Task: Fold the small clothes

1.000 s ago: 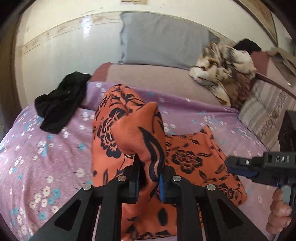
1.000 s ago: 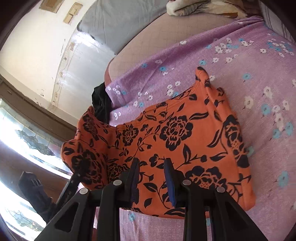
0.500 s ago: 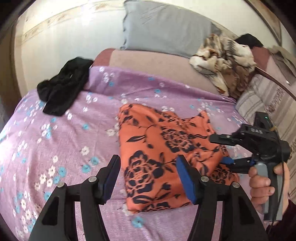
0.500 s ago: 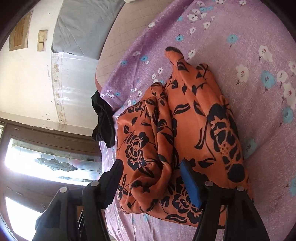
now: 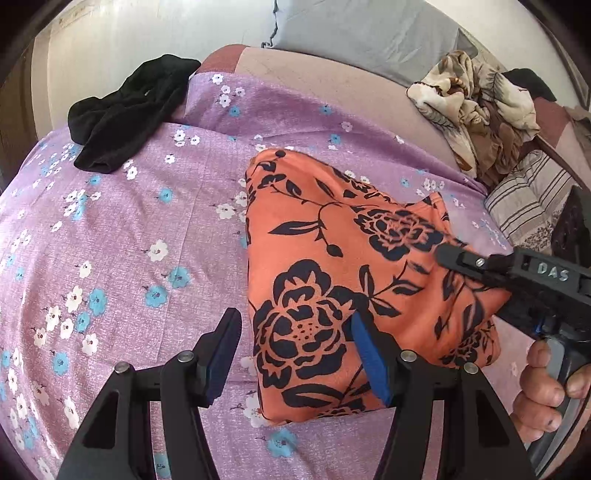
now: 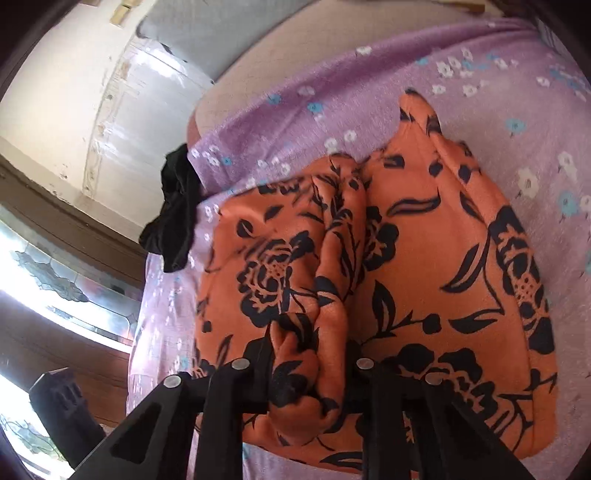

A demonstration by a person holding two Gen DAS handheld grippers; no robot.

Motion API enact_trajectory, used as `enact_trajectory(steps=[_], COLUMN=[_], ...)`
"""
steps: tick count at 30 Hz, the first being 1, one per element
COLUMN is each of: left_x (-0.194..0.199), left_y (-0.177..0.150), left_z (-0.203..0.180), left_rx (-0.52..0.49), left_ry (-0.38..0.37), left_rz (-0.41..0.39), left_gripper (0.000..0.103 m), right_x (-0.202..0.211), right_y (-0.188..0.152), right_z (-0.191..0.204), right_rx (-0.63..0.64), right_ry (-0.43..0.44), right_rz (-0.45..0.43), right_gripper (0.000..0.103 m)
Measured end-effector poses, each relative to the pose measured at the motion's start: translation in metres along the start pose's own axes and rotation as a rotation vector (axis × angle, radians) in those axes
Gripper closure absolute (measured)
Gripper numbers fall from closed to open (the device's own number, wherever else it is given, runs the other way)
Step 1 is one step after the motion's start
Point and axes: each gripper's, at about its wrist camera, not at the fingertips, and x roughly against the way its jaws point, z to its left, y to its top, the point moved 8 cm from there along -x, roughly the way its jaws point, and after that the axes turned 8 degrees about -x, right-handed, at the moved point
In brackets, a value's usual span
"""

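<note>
- Left tongs [image 5: 295, 354]: released, blue pads apart. They straddle the near left corner of the orange floral garment [image 5: 343, 280]; neither pad presses the cloth.
- Right tongs [image 6: 310, 354]: jaws have just been closing and are now clenched on a bunched ridge of the orange floral garment, which bulges up between the two black fingers.
- Right tongs, seen from the left wrist camera: the black body marked "DAS" reaches in over the garment's right edge, with a hand [image 5: 546, 387] gripping its handle at the lower right.
- Orange floral garment: lies folded on the bed [image 5: 122, 258], on a purple sheet printed with white and blue flowers. The left part lies flat; the right part is gathered into folds at the right tongs.
- Black garment [image 5: 125, 114]: crumpled at the far left edge of the sheet, well apart from the orange one.
- Grey pillow [image 5: 354, 33]: stands against the wall at the head of the bed.
- Brown-and-cream patterned cloth [image 5: 476, 107]: heaped at the far right.
</note>
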Motion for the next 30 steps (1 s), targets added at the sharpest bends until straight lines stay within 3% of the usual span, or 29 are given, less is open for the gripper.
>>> enact_trajectory(steps=[4,6,7,9,12,13,15,16,18,19,21,25,27,30], left_x=[0.013,0.011,0.005,-0.012,-0.033,-0.033,-0.031,-0.031,-0.032,-0.034,-0.035,-0.035,-0.035,-0.034], left_y=[0.014,0.011,0.008,-0.002,-0.016,-0.016,-0.015,-0.016,-0.018,-0.018,-0.017,-0.017,-0.017,-0.016], left_z=[-0.009,-0.016,-0.019,-0.024,-0.026,-0.025,-0.024,-0.022,-0.019,-0.018,-0.018,-0.019,-0.019,-0.019], left_rx=[-0.014,-0.024,-0.033,-0.059,-0.085,-0.079,-0.084,-0.089,-0.07,-0.055,-0.046,-0.079,-0.108,-0.103], left_ry=[-0.016,-0.015,-0.011,0.021,0.051,0.052,0.052,0.056,0.043,0.034,0.027,0.071,0.096,0.1], left_rz=[-0.085,-0.079,-0.058,0.0,0.071,0.07,0.067,0.073,0.077,0.08,0.087,0.074,0.06,0.064], left_gripper=[0.04,0.039,0.037,0.037,0.036,0.036,0.035,0.034,0.031,0.031,0.031,0.022,0.02,0.02], right_x=[0.069,0.096,0.101,0.075,0.028,0.025,0.035,0.043,0.067,0.077,0.086,0.052,0.026,-0.03], right_y=[0.02,0.023,0.023,0.017,-0.003,-0.003,0.006,0.014,0.032,0.042,0.056,0.072,0.078,0.092], right_z=[0.023,0.015,0.005,-0.028,-0.083,-0.087,-0.08,-0.074,-0.067,-0.065,-0.058,-0.035,-0.027,-0.034], right_rx=[0.11,0.137,0.139,0.074,-0.065,-0.07,-0.058,-0.035,0.017,0.036,0.066,0.096,0.12,0.089], right_ry=[0.023,-0.004,-0.025,-0.047,-0.226,-0.235,-0.219,-0.219,-0.251,-0.271,-0.261,-0.207,-0.234,-0.332], right_rz=[-0.189,-0.252,-0.246,-0.076,0.156,0.175,0.156,0.117,-0.016,-0.096,-0.171,-0.097,-0.066,0.036], right_gripper=[0.084,0.085,0.084,0.084,0.079,0.078,0.076,0.07,0.06,0.047,0.046,0.054,0.063,0.064])
